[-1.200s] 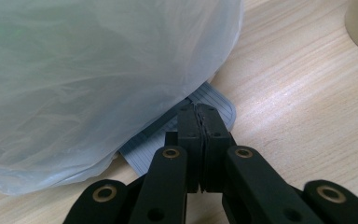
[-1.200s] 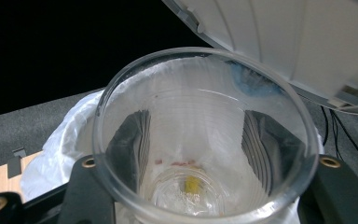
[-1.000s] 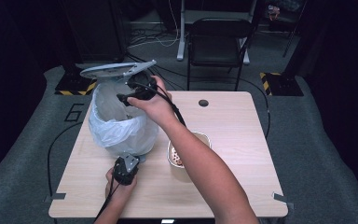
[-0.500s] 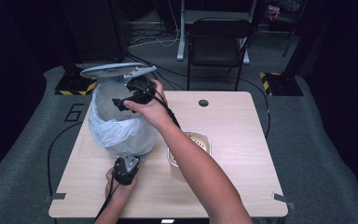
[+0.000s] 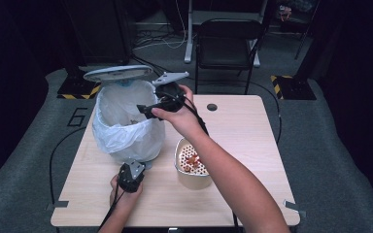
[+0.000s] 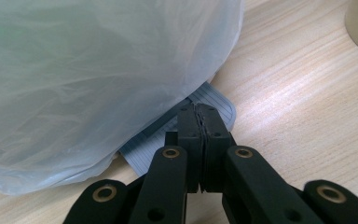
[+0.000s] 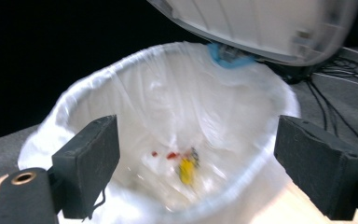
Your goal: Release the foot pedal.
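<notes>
A bin lined with a white plastic bag (image 5: 126, 126) stands on the table's left, its grey lid (image 5: 119, 74) tipped up. My right gripper (image 5: 143, 110) hovers at the bin's right rim and points into it. In the right gripper view that gripper (image 7: 207, 158) is open with nothing between its pads; its jaws have just been opening wide, then closing slightly. Yellow and red scraps (image 7: 186, 170) lie blurred in the bag. My left gripper (image 6: 199, 109) is shut, its tips resting on the bin's grey ribbed pedal (image 6: 221, 107) under the bag (image 6: 98, 70).
A beige bowl (image 5: 179, 150) with a perforated insert and some food bits (image 5: 193, 160) sits right of the bin, under my right forearm. The table's right half is bare wood with a round cable hole (image 5: 211, 107). A black chair (image 5: 228, 43) stands behind the table.
My right gripper has moved right, from over the bin's middle to its right rim, and its jaws stand wider. The bowl shows more from under the arm. The left gripper has kept still.
</notes>
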